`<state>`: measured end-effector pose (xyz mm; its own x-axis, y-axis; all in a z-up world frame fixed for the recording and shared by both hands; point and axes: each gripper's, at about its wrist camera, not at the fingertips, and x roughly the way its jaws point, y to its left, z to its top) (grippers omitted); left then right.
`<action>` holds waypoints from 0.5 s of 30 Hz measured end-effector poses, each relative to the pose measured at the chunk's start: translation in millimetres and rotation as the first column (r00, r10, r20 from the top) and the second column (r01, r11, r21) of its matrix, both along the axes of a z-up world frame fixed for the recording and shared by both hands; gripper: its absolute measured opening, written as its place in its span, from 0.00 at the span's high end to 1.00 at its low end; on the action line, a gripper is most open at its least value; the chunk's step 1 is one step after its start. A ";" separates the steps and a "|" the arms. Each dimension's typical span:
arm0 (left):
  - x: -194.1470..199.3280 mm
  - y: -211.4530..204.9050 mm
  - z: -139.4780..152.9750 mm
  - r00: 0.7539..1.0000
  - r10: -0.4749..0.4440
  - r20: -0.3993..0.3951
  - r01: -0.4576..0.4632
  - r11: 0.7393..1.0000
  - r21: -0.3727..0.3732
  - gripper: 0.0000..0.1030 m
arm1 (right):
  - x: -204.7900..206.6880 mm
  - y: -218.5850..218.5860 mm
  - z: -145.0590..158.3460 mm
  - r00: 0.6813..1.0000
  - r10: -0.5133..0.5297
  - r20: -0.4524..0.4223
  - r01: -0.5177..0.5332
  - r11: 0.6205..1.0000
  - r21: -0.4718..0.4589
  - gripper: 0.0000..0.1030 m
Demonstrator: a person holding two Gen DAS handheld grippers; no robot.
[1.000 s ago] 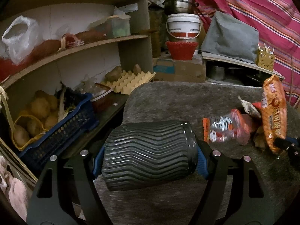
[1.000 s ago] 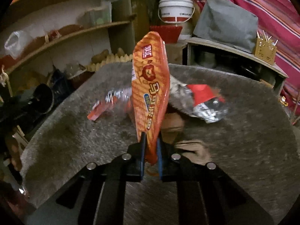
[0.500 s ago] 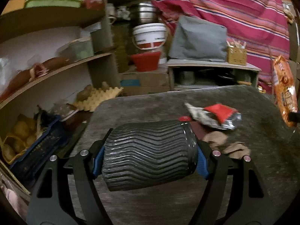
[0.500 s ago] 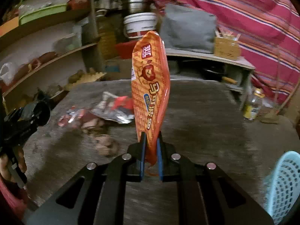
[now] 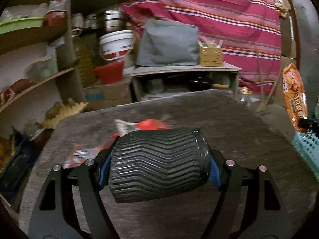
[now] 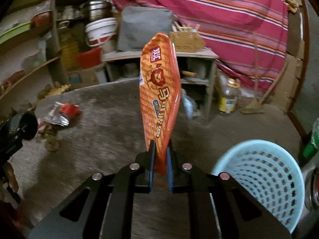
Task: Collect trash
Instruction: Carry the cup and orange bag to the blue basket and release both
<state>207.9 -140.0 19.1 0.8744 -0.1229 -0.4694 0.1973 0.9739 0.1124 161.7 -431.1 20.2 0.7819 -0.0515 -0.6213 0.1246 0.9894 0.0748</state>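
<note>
Right hand-held gripper pinches orange snack bag upright; blue basket just right, on table.

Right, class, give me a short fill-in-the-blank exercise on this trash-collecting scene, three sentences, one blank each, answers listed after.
1. The right gripper is shut on an upright snack bag whose main colour is ____.
2. The left gripper holds a ribbed black ____ lying on its side between its fingers.
3. The perforated basket at the table's right edge is light ____.

Missing words: orange; cup; blue
</note>
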 end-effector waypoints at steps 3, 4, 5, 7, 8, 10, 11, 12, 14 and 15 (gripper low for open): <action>-4.0 -30.8 -2.8 0.999 -0.037 -0.010 0.037 0.999 -0.003 0.29 | -12.3 -23.3 -3.9 0.999 -0.036 -0.008 0.036 0.999 -0.002 0.89; -4.4 -41.5 -3.2 0.999 -0.049 -0.022 0.049 0.999 -0.013 0.29 | -19.3 -35.7 -5.0 0.999 -0.054 -0.009 0.054 0.999 0.001 0.89; -5.3 -49.1 -3.6 0.998 -0.060 -0.030 0.059 0.998 -0.021 0.29 | -24.0 -42.4 -5.8 0.998 -0.064 -0.010 0.064 0.998 -0.001 0.89; -9.5 -72.3 -2.7 0.996 -0.087 -0.036 0.086 0.996 -0.028 0.29 | -36.7 -62.3 -9.3 0.995 -0.097 -0.016 0.096 0.995 -0.008 0.89; -12.9 -82.6 -2.1 0.995 -0.100 -0.031 0.099 0.995 -0.023 0.29 | -42.3 -72.1 -10.9 0.994 -0.110 -0.019 0.110 0.994 -0.005 0.89; -21.1 -107.3 -0.9 0.991 -0.132 -0.019 0.132 0.991 -0.014 0.29 | -54.8 -92.5 -14.8 0.989 -0.143 -0.027 0.143 0.990 0.010 0.89; -23.8 -118.3 -0.3 0.989 -0.146 -0.020 0.146 0.989 -0.020 0.29 | -59.8 -100.8 -16.4 0.987 -0.157 -0.031 0.158 0.987 0.014 0.89; -27.5 -133.5 0.8 0.985 -0.169 -0.027 0.168 0.985 -0.035 0.29 | -65.2 -109.3 -17.8 0.985 -0.171 -0.034 0.172 0.985 0.019 0.89; -33.9 -157.8 1.5 0.977 -0.210 -0.038 0.208 0.977 -0.055 0.29 | -77.3 -127.7 -20.8 0.979 -0.203 -0.038 0.204 0.978 0.044 0.89; -39.3 -176.7 1.7 0.970 -0.239 -0.038 0.237 0.970 -0.059 0.29 | -84.0 -137.4 -22.0 0.975 -0.219 -0.037 0.221 0.974 0.057 0.89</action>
<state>168.6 -316.8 20.7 0.7952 -0.3512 -0.4943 0.4277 0.9027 0.0466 77.7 -568.5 -1.8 0.7366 -0.1818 -0.6514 0.3419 0.9312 0.1266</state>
